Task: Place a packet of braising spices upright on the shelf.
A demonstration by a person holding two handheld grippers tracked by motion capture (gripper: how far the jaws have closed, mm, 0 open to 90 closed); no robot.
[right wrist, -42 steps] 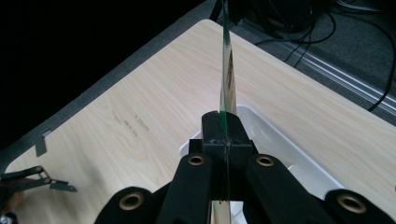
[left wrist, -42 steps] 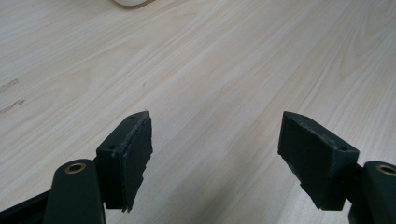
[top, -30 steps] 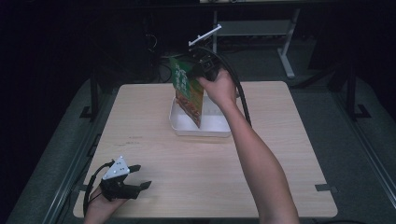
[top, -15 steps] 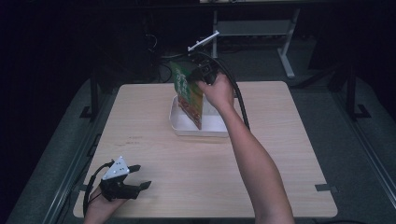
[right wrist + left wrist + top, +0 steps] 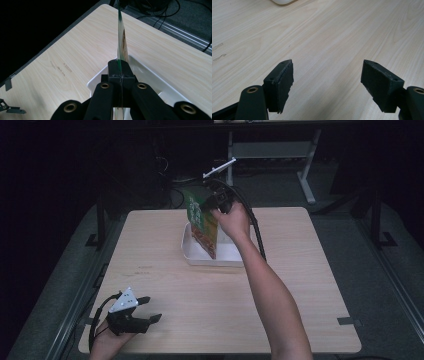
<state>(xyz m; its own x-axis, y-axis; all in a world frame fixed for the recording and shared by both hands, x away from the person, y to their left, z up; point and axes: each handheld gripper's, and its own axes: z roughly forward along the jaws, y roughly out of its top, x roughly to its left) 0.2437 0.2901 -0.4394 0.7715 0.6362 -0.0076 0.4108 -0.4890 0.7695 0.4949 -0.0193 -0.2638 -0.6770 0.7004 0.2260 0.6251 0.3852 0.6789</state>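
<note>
The table (image 5: 165, 270) is a pale wooden top, bare apart from the white tray (image 5: 192, 255), which sits toward its far side; every place below is given from that tray. A shallow open tray like this suits receiving or giving up flat goods from above, which is probably why it stands within easy reach of the outstretched arm.

Directly above the tray hangs the packet (image 5: 202, 222), a flat green pouch with red print low down. It hangs on edge, its lower corner over the tray's inside; whether that corner touches the floor of the tray cannot be told. In the right gripper view the packet (image 5: 122, 40) is seen edge-on as a thin sheet running away over the tray (image 5: 150, 77). Holding it by its top edge lets it hang straight, so it can pass the tray wall without catching.

The right gripper (image 5: 216, 206) is above the tray's far side, clamped tight on the packet's upper edge; in its own view the jaws meet with only the thin sheet between them. A grip this firm seems sensible, since a slick pouch would slip from a loose one.

The left gripper (image 5: 150, 312) rests well on the near side of the tray, at the table's near left edge. Its jaws stand wide apart with nothing between them, apparently parked out of the way.
</note>
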